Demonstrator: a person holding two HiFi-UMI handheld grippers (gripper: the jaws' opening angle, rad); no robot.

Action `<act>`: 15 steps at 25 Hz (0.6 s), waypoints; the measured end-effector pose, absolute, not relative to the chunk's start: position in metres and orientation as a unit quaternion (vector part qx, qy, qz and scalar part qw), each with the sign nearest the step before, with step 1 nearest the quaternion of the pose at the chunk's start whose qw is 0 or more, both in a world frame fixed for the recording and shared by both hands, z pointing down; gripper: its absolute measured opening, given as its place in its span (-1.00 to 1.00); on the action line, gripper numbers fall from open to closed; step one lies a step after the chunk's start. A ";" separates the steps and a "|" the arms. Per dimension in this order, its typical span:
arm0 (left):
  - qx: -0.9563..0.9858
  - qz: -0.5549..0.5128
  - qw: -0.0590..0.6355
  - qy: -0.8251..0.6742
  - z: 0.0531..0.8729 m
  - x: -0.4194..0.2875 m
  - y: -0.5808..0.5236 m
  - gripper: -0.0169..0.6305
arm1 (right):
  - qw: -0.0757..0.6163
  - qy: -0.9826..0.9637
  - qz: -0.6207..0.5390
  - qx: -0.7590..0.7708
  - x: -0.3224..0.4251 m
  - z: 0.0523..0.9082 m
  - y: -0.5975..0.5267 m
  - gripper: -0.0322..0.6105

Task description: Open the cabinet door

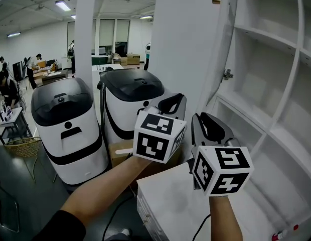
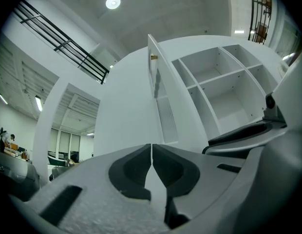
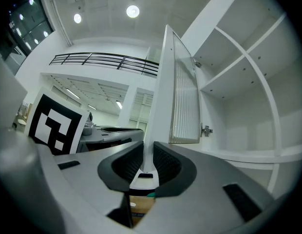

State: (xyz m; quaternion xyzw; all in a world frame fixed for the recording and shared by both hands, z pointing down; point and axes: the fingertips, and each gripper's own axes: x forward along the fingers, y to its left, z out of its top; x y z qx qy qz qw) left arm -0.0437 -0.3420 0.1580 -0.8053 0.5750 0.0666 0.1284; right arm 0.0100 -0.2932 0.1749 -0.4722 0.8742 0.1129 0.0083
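The white cabinet door [image 1: 185,44] stands swung wide out from the cabinet [image 1: 268,44], whose bare shelves show. A small brass knob [image 1: 216,1] sits near the door's top, and a hinge [image 1: 227,75] shows on its inner side. My right gripper [image 1: 207,120] is at the door's lower part; in the right gripper view the door's [image 3: 182,96] thin edge runs down between the jaws of that gripper [image 3: 143,157], which are closed on it. My left gripper [image 1: 171,102] hovers just left of it, shut and empty [image 2: 151,155], facing the door [image 2: 158,82].
Two white machines with black lids [image 1: 70,124] [image 1: 130,97] stand on the floor left of the door, with a cardboard box [image 1: 120,152] behind them. A low white unit [image 1: 170,197] lies under my hands. A white pillar [image 1: 85,29] rises at the left. People work at tables [image 1: 5,92] far left.
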 end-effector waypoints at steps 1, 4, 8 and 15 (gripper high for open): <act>-0.805 0.065 0.129 0.576 0.158 -0.046 -0.343 -0.88 | 0.009 0.875 0.115 -0.471 0.007 0.175 -0.294 -0.68; -0.803 0.062 0.130 0.578 0.160 -0.052 -0.345 -0.88 | 0.010 0.877 0.119 -0.466 -0.001 0.175 -0.297 -0.68; -0.801 0.063 0.130 0.581 0.159 -0.061 -0.349 -0.88 | 0.011 0.879 0.121 -0.461 -0.014 0.175 -0.303 -0.68; -0.792 0.058 0.128 0.593 0.162 -0.084 -0.355 -0.88 | 0.013 0.878 0.136 -0.458 -0.034 0.176 -0.313 -0.68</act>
